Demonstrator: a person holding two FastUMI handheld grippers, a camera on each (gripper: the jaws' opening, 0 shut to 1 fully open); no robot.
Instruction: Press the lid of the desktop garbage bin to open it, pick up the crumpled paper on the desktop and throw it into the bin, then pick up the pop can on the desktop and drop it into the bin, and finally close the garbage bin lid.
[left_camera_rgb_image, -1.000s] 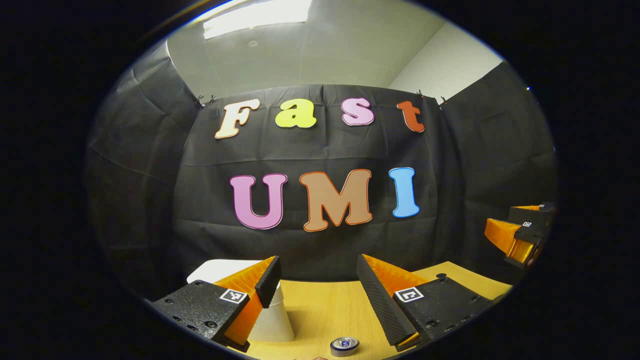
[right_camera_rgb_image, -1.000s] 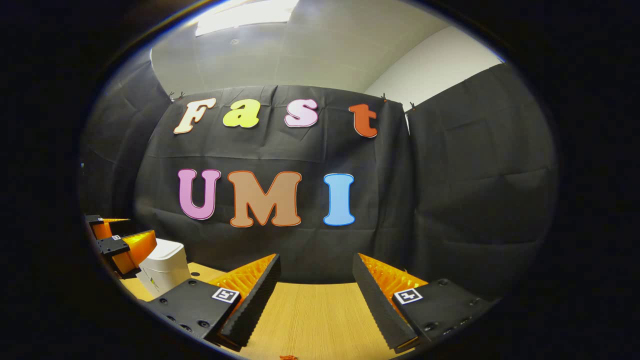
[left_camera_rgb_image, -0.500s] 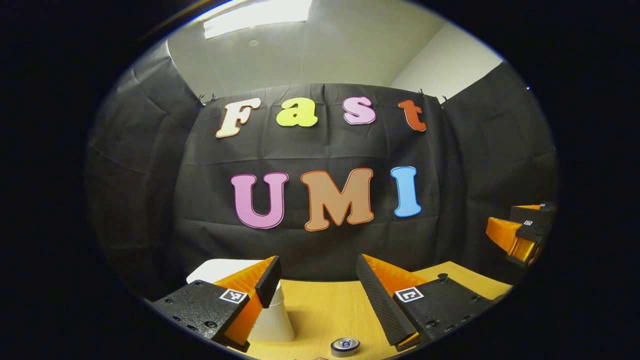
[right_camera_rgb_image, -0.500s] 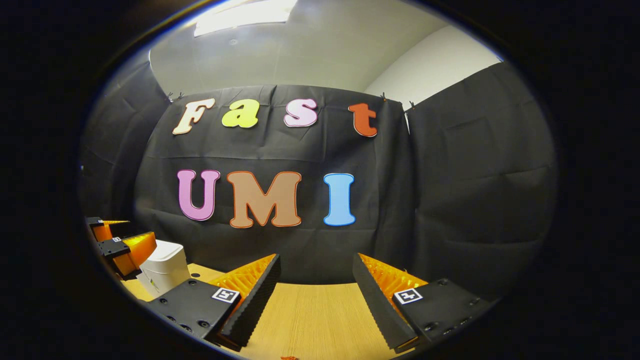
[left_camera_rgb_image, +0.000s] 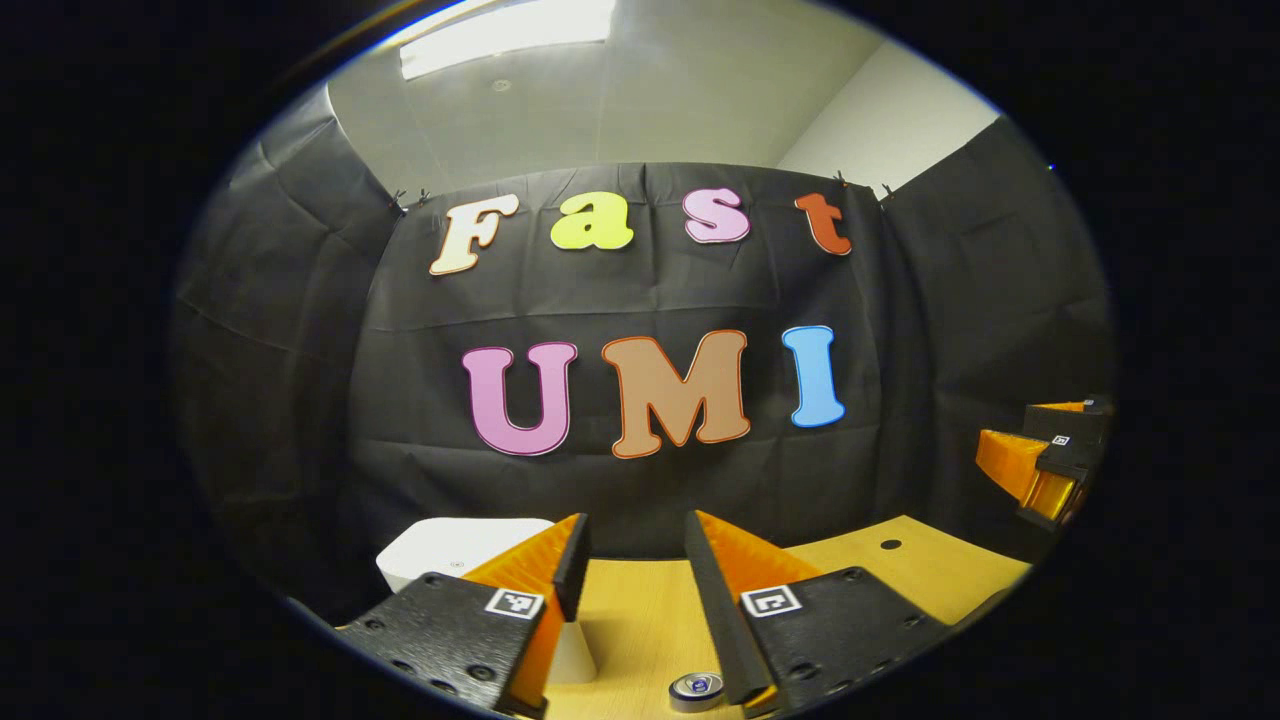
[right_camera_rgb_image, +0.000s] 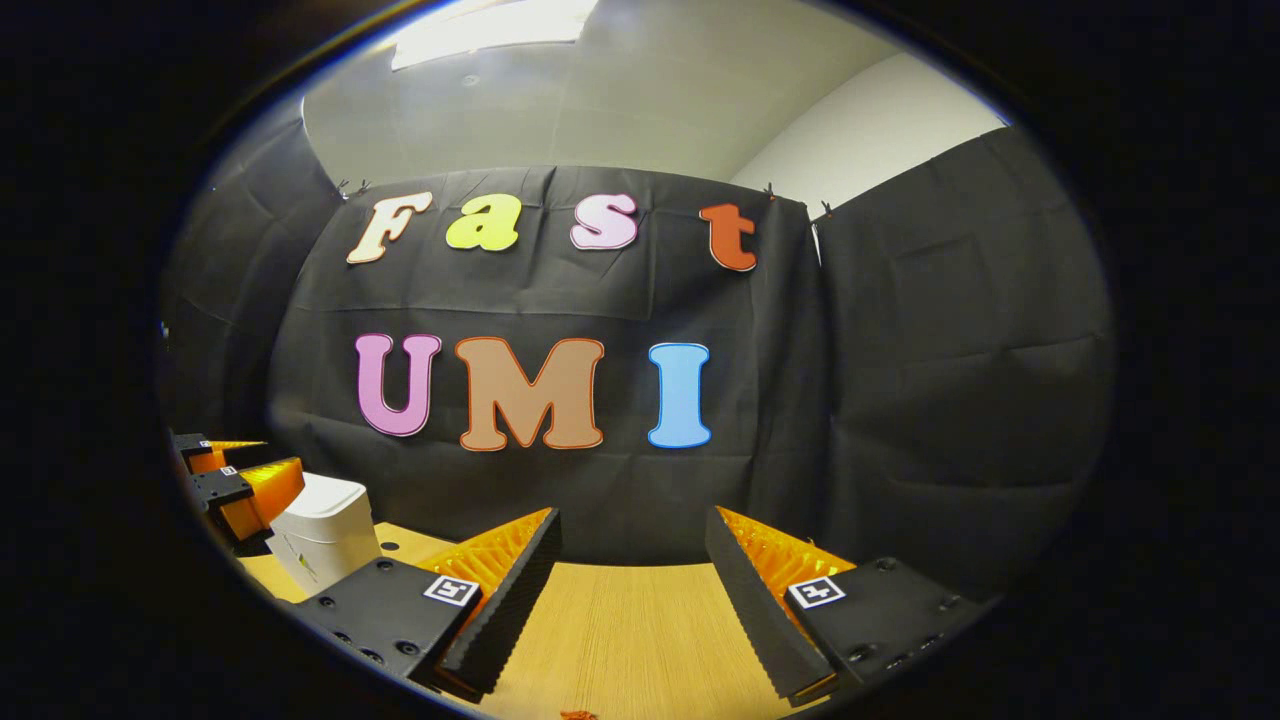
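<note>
Left gripper view: left gripper (left_camera_rgb_image: 636, 560), fingers parted narrowly, empty; white bin (left_camera_rgb_image: 450, 548), lid down, toward the desk's (left_camera_rgb_image: 900, 560) far left corner; can (left_camera_rgb_image: 697, 690) near front edge. Right gripper (right_camera_rgb_image: 632, 560): fingers spread, empty. Advice: press squarely on the lid's centre.

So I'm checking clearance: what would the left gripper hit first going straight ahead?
Probably nothing on the wooden tabletop; the left gripper points past the white plastic bin, toward the black cloth wall. Depth unclear.
</note>
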